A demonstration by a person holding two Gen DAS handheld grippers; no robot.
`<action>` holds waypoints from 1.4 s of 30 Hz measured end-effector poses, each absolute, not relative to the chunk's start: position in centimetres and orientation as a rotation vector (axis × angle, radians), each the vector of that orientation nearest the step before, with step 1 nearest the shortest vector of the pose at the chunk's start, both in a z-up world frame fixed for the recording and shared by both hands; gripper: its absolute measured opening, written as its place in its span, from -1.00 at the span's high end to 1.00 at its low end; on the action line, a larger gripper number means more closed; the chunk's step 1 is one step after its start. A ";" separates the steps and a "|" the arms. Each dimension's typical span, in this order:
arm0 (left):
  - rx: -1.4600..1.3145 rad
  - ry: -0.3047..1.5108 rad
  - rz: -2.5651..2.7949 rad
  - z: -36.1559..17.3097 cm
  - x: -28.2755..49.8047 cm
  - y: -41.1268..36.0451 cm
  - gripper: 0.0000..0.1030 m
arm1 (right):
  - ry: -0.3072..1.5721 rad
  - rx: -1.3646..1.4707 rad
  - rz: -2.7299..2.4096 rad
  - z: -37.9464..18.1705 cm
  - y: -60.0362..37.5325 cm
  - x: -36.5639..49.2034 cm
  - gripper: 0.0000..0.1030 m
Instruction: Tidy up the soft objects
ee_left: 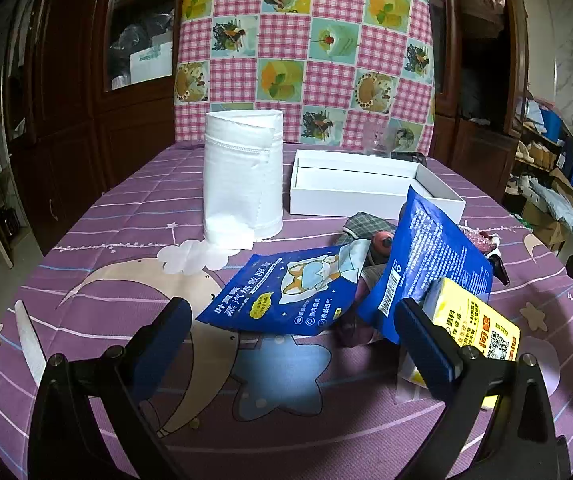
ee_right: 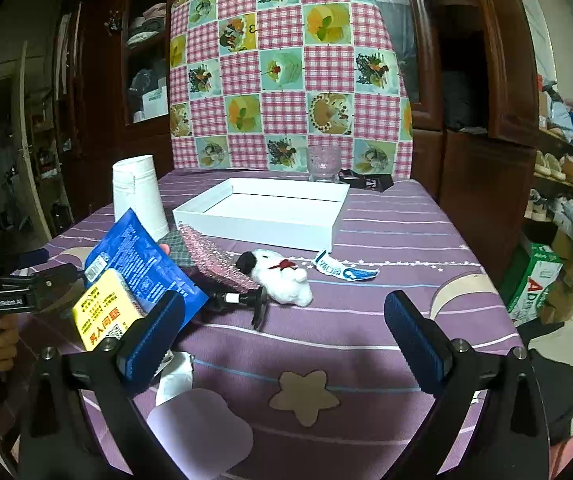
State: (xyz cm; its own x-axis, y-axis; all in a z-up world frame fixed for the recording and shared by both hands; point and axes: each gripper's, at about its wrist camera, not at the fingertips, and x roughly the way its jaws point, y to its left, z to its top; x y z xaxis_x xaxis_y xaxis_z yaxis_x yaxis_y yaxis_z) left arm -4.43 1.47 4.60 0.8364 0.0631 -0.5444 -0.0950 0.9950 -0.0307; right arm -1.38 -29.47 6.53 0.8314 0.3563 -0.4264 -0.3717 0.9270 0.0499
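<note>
My left gripper (ee_left: 292, 330) is open above the purple bedspread, just in front of a flat blue eye-mask packet (ee_left: 286, 290). A second blue packet (ee_left: 430, 256) stands tilted to its right against a yellow tissue pack (ee_left: 478, 320); both also show in the right wrist view, the packet (ee_right: 134, 256) and the pack (ee_right: 102, 312). My right gripper (ee_right: 282, 330) is open and empty. Ahead of it lie a white plush toy (ee_right: 282, 276), a pink knitted cloth (ee_right: 214, 256) and a plaid cloth (ee_right: 176, 246). An open white box (ee_right: 270, 210) sits behind them and also shows in the left wrist view (ee_left: 366, 184).
A white paper roll (ee_left: 242, 176) stands left of the box with round cotton pads (ee_left: 194, 258) at its foot. A glass cup (ee_right: 322, 164) and a black item (ee_right: 366, 180) sit behind the box. A torn wrapper (ee_right: 342, 272) lies right of the plush. A checkered cushion (ee_left: 306, 52) backs the surface.
</note>
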 end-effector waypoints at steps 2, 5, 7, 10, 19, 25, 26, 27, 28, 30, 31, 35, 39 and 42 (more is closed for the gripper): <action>-0.051 0.579 0.078 4.7 -4.3 1.3 -0.98 | 0.444 -0.054 0.372 7.0 -29.3 -1.4 -0.94; -0.034 0.575 0.069 5.2 -4.3 0.9 -0.98 | 0.436 -0.073 0.317 8.2 -29.2 -1.7 -0.94; -0.035 0.566 0.069 5.7 -4.4 0.8 -0.98 | 0.425 -0.069 0.301 9.1 -29.4 -1.8 -0.94; -0.054 0.564 0.062 6.7 -4.2 0.6 -0.98 | 0.431 -0.030 0.333 10.5 -29.8 -1.5 -0.94; -0.149 0.573 0.084 8.6 -2.9 -0.6 -0.98 | 0.473 0.075 0.355 10.7 -30.4 -0.1 -0.94; -0.161 0.559 0.092 8.4 -3.0 -1.7 -0.98 | 0.583 0.106 0.412 8.3 -30.4 -0.4 -0.51; -0.159 0.558 0.092 8.2 -3.2 -1.9 -0.98 | 0.610 0.098 0.423 7.7 -30.1 -0.6 -0.47; -0.153 0.559 0.090 7.9 -3.5 -2.0 -0.98 | 0.624 0.090 0.430 7.2 -29.9 -0.7 -0.40; -0.148 0.561 0.089 7.7 -3.5 -2.2 -0.98 | 0.647 0.068 0.443 6.5 -29.5 -1.0 -0.32; -0.133 0.567 0.082 7.3 -3.8 -2.5 -0.98 | 0.667 0.031 0.440 5.5 -28.8 -1.6 -0.18; -0.131 0.569 0.079 7.2 -3.9 -2.6 -0.98 | 0.676 0.005 0.436 5.0 -28.5 -2.0 -0.12; -0.130 0.564 0.055 7.0 -4.2 -2.6 -0.98 | 0.724 -0.058 0.465 3.9 -27.5 -2.8 -0.12; -0.122 0.552 0.039 7.1 -4.7 -2.8 -0.98 | 0.800 -0.085 0.490 3.1 -26.6 -2.8 -0.12; -0.126 0.552 0.011 7.2 -5.1 -2.9 -0.98 | 0.875 -0.091 0.486 1.9 -25.8 -2.4 0.16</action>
State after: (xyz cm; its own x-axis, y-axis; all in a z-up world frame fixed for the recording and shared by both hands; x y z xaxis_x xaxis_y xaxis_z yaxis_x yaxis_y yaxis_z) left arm -5.08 -2.86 7.19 0.8519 -0.0237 -0.5232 -0.0439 0.9922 -0.1164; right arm -2.38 -25.82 1.95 0.5398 0.3720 -0.7552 -0.4450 0.8876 0.1190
